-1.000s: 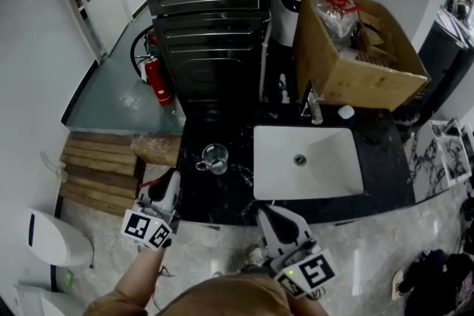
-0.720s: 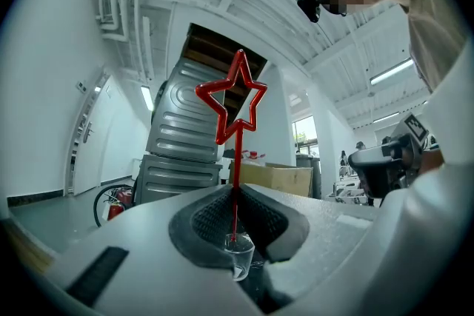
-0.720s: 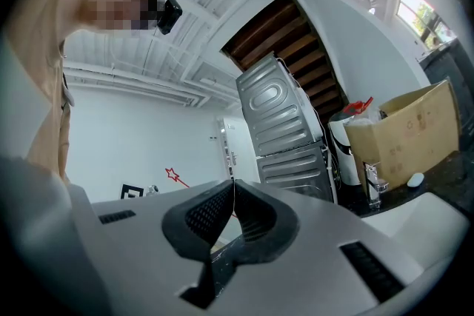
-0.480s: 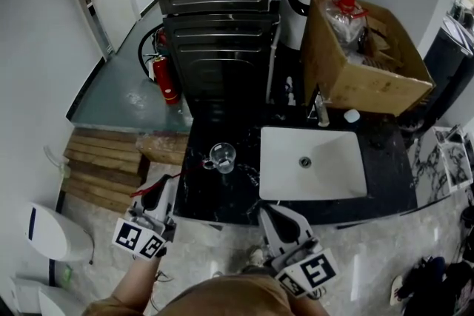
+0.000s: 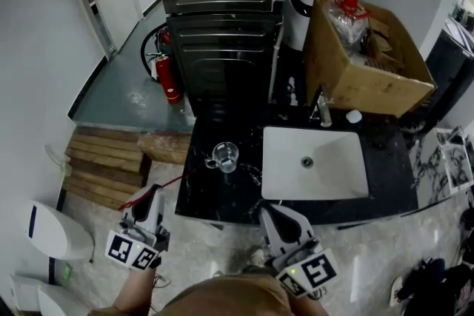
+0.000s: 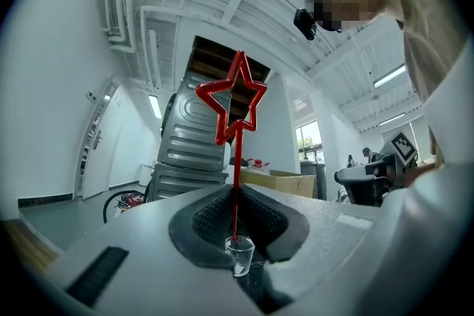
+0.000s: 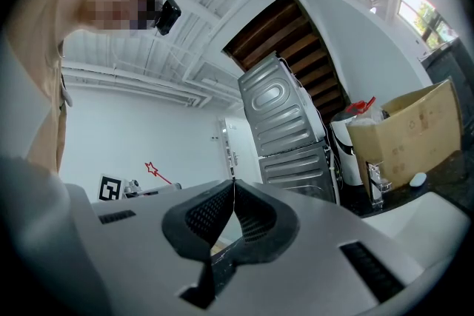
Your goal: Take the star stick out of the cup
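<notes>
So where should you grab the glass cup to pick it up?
Probably the glass cup is best gripped across its round body, coming in level from the front edge of the black counter. It stands upright near that edge, with room on both sides for jaws.

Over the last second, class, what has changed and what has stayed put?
The left gripper, shut on the star stick, has drawn back from the counter toward the person, carrying the stick away from the cup. The cup and the shut right gripper stayed put.
</notes>
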